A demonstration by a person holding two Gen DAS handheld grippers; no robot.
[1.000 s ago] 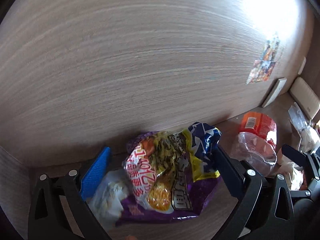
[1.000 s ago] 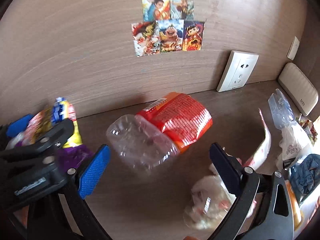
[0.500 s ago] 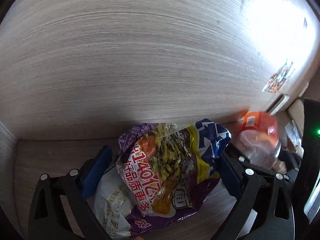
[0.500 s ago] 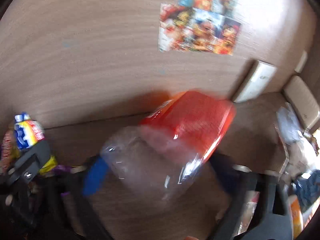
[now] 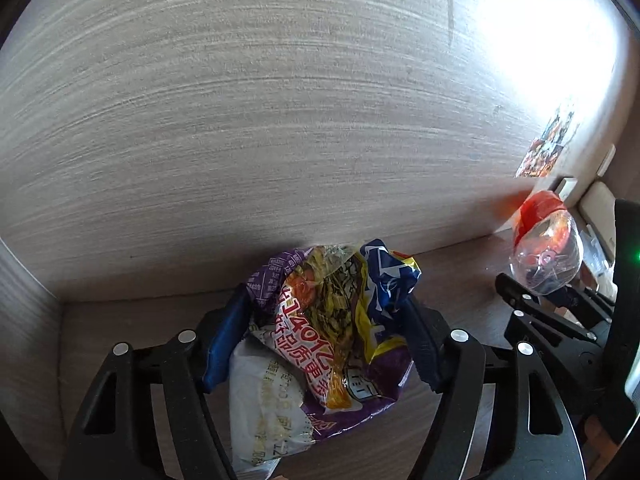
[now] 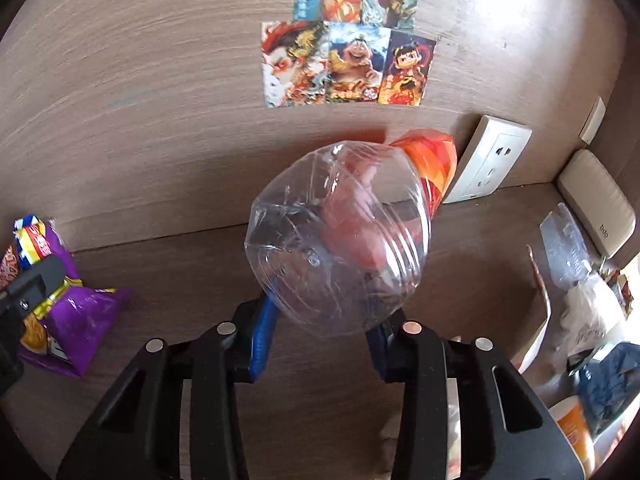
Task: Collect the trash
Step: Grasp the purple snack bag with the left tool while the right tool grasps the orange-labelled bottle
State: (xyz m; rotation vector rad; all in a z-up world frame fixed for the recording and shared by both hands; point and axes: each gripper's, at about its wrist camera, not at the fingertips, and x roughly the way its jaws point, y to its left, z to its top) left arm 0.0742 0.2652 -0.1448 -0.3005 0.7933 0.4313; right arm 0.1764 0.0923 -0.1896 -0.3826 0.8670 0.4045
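Observation:
My left gripper (image 5: 324, 316) is shut on a crumpled purple and yellow noodle wrapper (image 5: 336, 320) with a white packet (image 5: 264, 404) under it, held just above the wooden desk near the back wall. My right gripper (image 6: 320, 320) is shut on a clear plastic bottle (image 6: 340, 236) with an orange label, its base toward the camera, lifted off the desk. The bottle also shows in the left wrist view (image 5: 548, 248), and the wrapper in the right wrist view (image 6: 68, 312) at the far left.
A wall socket (image 6: 492, 160) and stickers (image 6: 344, 60) are on the back wall. More trash lies at the right: a clear plastic bag (image 6: 572, 248), white wrappers (image 6: 592, 312), an orange cup (image 6: 572, 432). A beige device (image 6: 596, 204) sits in the corner.
My right gripper has closed on the bottle and lifted it, tipping its base toward the camera. My left gripper has closed on the noodle wrapper and raised it slightly.

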